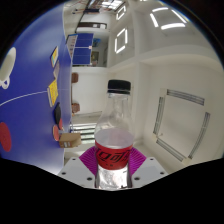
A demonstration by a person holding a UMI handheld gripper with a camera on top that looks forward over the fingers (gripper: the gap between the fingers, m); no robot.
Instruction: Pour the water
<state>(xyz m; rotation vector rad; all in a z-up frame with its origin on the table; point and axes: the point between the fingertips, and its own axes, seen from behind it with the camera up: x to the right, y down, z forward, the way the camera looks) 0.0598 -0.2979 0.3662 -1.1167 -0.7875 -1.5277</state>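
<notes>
the bottle (115, 135) stands upright between the two fingers of the gripper (115, 172), its cap (119, 87) on top. left of the bottle, a little beyond the fingers, lies a small box (69, 141). a wall (35, 75) rises behind the box on the left. a window frame (180, 125) stands right of the bottle.

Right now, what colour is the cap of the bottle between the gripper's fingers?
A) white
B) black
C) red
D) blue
B: the cap on top of the clear bottle is black; red shows only on the label lower down, where the gripper has it between its fingers.
</notes>
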